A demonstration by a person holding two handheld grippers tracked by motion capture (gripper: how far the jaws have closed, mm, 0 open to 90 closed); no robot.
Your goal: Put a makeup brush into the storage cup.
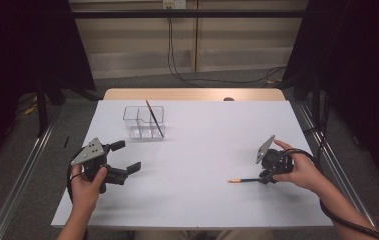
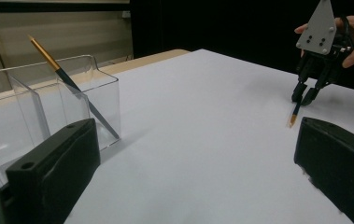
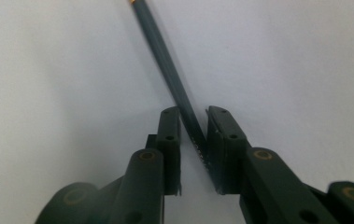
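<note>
Two grippers were in play over a white table (image 1: 197, 150). The right gripper (image 1: 268, 176), held in a hand (image 1: 304, 172) at the right of the high view, pointed down at a dark pencil (image 1: 247, 180) lying on the table just left of it, its orange tip toward the centre of the frame. In the right gripper view the jaws stood on either side of the pencil's shaft (image 3: 184, 100), drawn in almost onto it, with a thin slit visible on each side; whether the pads already pressed on it could not be told. The pencil ran from between the jaws up to the top edge of that frame.

The left gripper (image 1: 127, 156), held in the other hand (image 1: 88, 187) at the lower left of the high view, had its jaws spread wide with nothing between them.

A clear plastic organizer (image 1: 144, 121) with compartments sat at the upper left of the table, well apart from both grippers. A second pencil (image 1: 154, 118) leaned tilted inside it, its gold end up in the left gripper view (image 2: 41, 49).
</note>
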